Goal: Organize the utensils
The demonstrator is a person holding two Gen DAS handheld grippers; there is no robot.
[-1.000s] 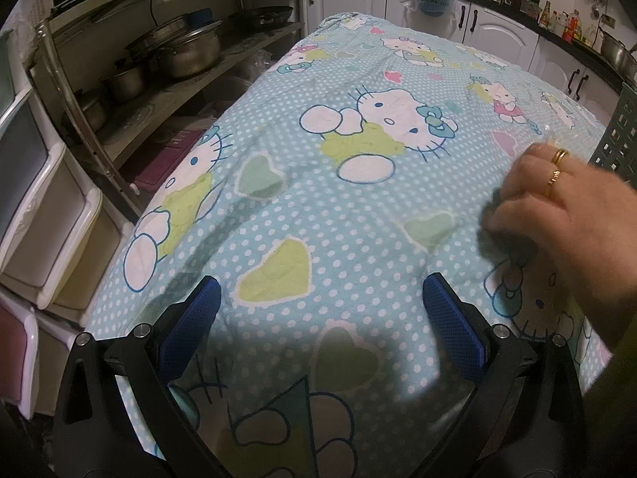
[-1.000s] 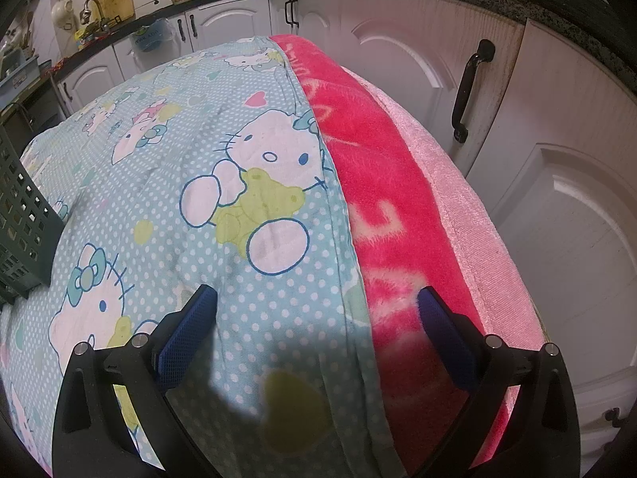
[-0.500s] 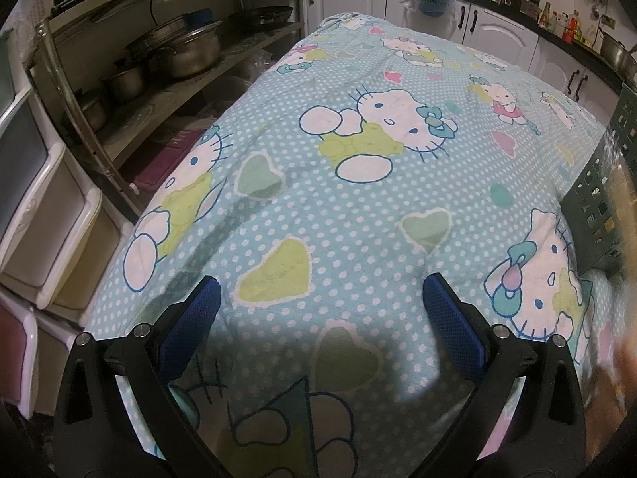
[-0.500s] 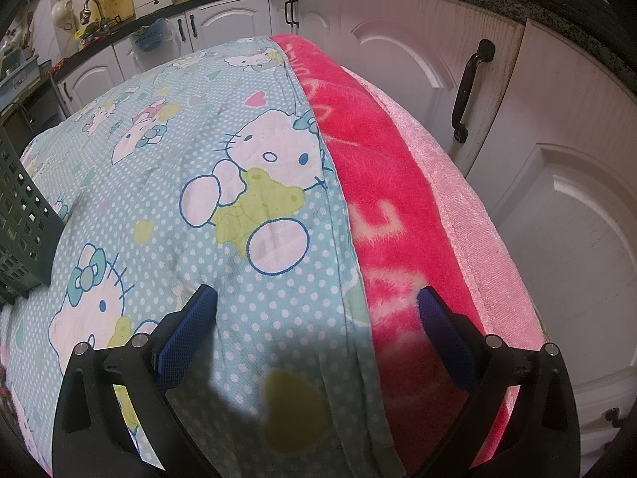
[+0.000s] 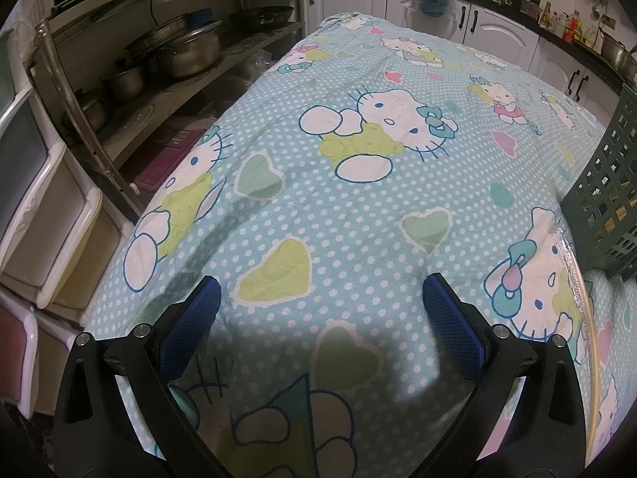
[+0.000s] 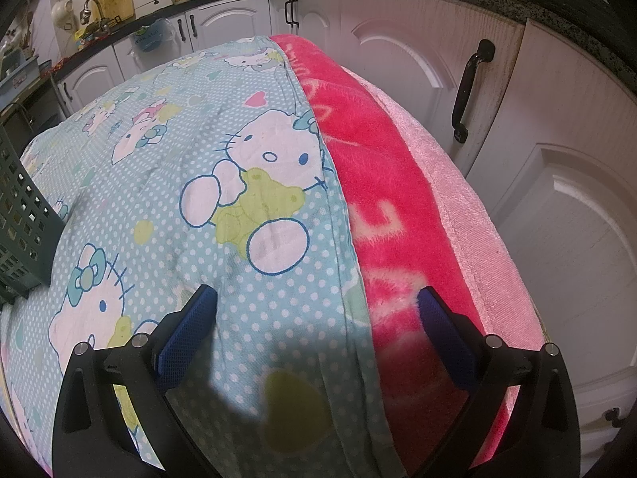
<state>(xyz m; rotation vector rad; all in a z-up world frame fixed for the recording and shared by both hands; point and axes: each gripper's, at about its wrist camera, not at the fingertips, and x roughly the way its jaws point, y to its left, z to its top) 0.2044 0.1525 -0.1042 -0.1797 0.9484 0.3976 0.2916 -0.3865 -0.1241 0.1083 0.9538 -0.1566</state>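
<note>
A dark green perforated basket stands on the blue Hello Kitty cloth at the right edge of the left wrist view; it also shows at the left edge of the right wrist view. A thin pale stick in a clear wrapper lies on the cloth just in front of the basket. My left gripper is open and empty, low over the cloth, left of the stick. My right gripper is open and empty over the seam between the blue cloth and a pink blanket.
A metal shelf with pots and stacked plastic drawers stand left of the table. White cabinets run close along the right side behind the pink blanket. A counter with bottles lies at the back.
A hand with rings that rested on the cloth at the right of the left wrist view has withdrawn. The green basket and the wrapped stick now show there. Both grippers stayed still.
</note>
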